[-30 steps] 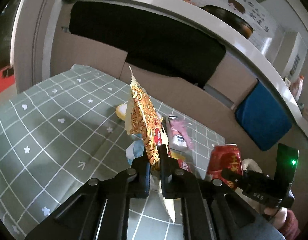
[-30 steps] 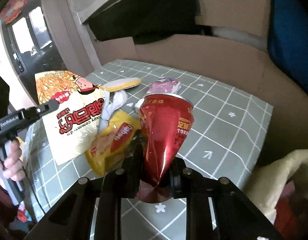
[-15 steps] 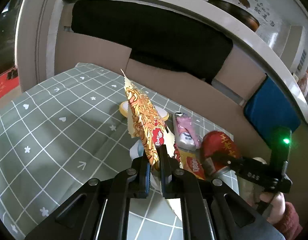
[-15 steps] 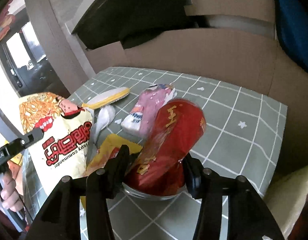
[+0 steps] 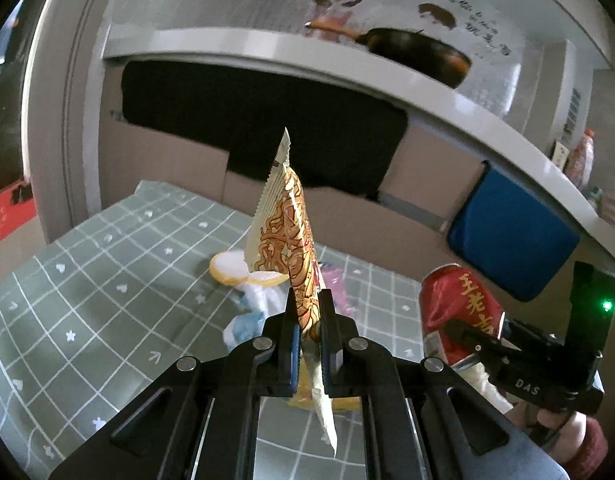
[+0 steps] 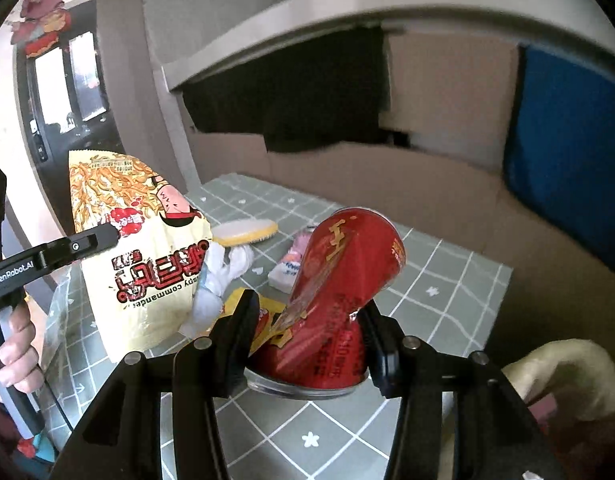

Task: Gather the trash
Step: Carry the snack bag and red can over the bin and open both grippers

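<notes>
While the left claw (image 5: 307,332) grips the noodle bag (image 5: 285,240) just as it did a second ago, the bag now stands taller against the dark opening behind, its serrated tip higher in the left view. The right claw (image 6: 307,336) has changed more: a second ago its fingers pinched the crushed waist of the red can (image 6: 339,300) tightly, and now they stand wider, pressing the can's lower sides with the can leaning to the right, its top rim pointing up and away. One can and one noodle bag are held above the surface (image 6: 447,264), which is covered in a green grid cloth. On the cloth lie four more pieces: one round yellow-rimmed lid (image 6: 245,232), one white crumpled tissue (image 6: 221,276), one pink-and-white wrapper (image 6: 293,260) and one yellow packet (image 6: 267,316), the last partly hidden behind the can. The left claw points forward and slightly up, the bag edge-on between its nearly closed fingers; from the right view the bag's printed face shows, held by that claw at the left with a hand (image 6: 15,356) around its grip. In the left view the right claw sits low at the right, the can (image 5: 459,312) upright in it.
</notes>
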